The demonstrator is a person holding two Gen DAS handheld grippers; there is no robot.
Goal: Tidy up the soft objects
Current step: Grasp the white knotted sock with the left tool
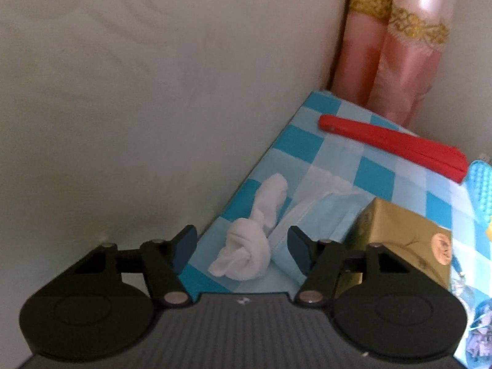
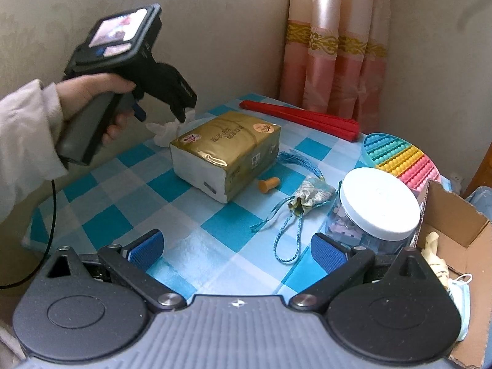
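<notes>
The knotted white sock (image 1: 246,255), lying untouched between the parted pads of the left gripper (image 1: 241,246), should be clamped squarely across its knot.

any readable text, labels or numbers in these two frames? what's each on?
None legible.
Gold tissue pack: printed characters and a round orange seal on top, small marks on its side, all too blurred or small to read.
Screen on the left gripper: picture only, no readable text.
</notes>
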